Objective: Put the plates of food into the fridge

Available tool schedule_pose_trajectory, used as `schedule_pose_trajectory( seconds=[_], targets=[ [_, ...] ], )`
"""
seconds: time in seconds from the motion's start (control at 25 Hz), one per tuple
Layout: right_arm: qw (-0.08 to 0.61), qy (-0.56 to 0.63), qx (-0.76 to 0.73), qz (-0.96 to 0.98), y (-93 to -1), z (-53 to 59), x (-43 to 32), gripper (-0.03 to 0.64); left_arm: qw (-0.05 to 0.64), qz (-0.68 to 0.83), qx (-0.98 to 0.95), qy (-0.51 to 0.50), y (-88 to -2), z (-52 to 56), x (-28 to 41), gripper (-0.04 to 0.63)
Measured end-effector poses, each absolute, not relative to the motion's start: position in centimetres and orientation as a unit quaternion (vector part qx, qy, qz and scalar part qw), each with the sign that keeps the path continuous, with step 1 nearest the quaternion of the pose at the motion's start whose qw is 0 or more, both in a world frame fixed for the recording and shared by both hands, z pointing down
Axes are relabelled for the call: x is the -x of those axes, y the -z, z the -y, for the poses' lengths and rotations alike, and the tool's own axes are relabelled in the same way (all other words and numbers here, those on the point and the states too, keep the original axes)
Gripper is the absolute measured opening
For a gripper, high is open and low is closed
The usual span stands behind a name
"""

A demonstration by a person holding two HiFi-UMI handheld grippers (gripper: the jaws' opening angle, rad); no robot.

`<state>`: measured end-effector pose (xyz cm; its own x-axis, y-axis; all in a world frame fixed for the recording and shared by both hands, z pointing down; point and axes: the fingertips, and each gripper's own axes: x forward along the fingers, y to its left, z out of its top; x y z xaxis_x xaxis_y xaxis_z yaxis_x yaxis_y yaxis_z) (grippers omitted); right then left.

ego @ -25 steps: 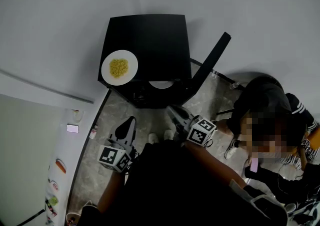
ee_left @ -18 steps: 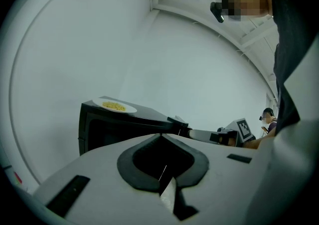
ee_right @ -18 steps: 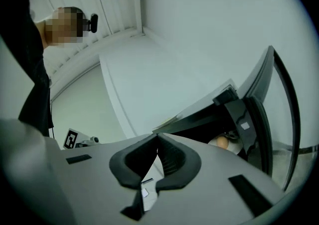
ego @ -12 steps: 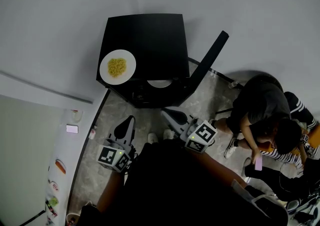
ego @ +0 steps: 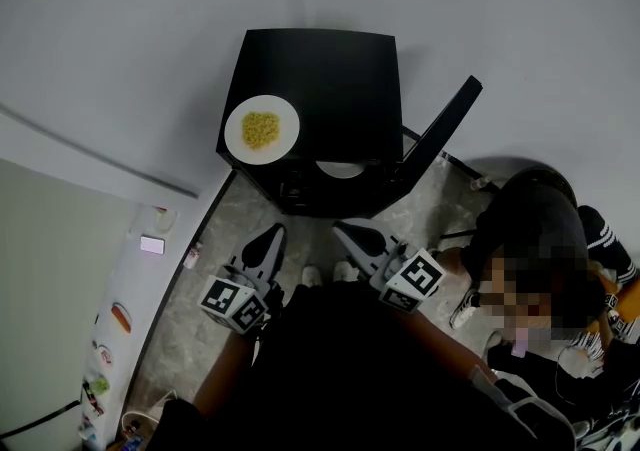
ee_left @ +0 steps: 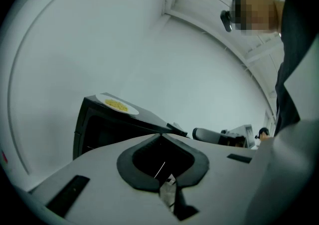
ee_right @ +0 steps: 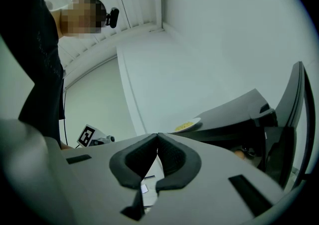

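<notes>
A white plate (ego: pixel 262 129) with yellow food lies on the left front corner of the black mini fridge's top (ego: pixel 330 79); the same plate (ee_left: pixel 117 105) shows in the left gripper view and, as plate (ee_right: pixel 187 125), in the right gripper view. The fridge door (ego: pixel 444 134) stands open at the right, and a second white plate (ego: pixel 340 169) sits inside on a shelf. My left gripper (ego: pixel 273 236) and right gripper (ego: pixel 345 233) hover side by side in front of the fridge, both shut and holding nothing, well short of either plate.
A seated person in dark clothes (ego: pixel 530 239) is close to the right of the open door. A white cabinet or tall fridge (ego: pixel 120 319) with magnets stands at the left. White walls rise behind the black fridge, and stone floor (ego: pixel 215 239) lies in front of it.
The right gripper has risen and rolled, coming nearer the fridge front. The left gripper stays in place. The whole head view has shifted, so the fridge sits further right.
</notes>
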<state>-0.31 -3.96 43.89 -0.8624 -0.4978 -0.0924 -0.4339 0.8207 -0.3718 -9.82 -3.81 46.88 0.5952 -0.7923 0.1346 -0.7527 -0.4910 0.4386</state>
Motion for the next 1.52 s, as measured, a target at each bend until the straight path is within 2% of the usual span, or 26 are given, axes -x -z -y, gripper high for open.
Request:
schedule_pose_trajectory(
  seconds=[0.48, 0.52, 0.56, 0.72, 0.96, 1.2, 1.52],
  targets=[
    [0.09, 0.181, 0.221, -0.954, -43.9, 4.7, 1.4, 0.026, 0.408, 0.415, -0.773, 0.253, -47.2, 8.2, 13.1, 0.028],
    [0.083, 0.183, 0.223, -0.954, -44.3, 4.9, 1.3, 0.026, 0.418, 0.414, -0.767, 0.255, -47.4, 8.8, 13.1, 0.055],
    [0.076, 0.184, 0.226, -0.953, -44.8, 5.1, 1.2, 0.026, 0.431, 0.411, -0.76, 0.261, -47.5, 9.2, 13.1, 0.116],
    [0.089, 0.196, 0.231, -0.949, -44.6, 5.4, 1.0, 0.026, 0.485, 0.385, -0.712, 0.331, -47.4, 10.5, 13.1, 0.13],
    [0.093, 0.202, 0.23, -0.948, -44.7, 5.5, 1.1, 0.026, 0.512, 0.377, -0.666, 0.389, -47.5, 12.3, 14.2, 0.134],
    [0.086, 0.2, 0.225, -0.95, -45.2, 5.3, 1.3, 0.026, 0.522, 0.386, -0.638, 0.414, -47.7, 14.6, 15.3, 0.209],
    [0.089, 0.231, 0.207, -0.947, -45.6, 5.6, 2.4, 0.026, 0.556, 0.387, -0.585, 0.445, -48.9, 16.5, 16.2, 0.212]
  ],
)
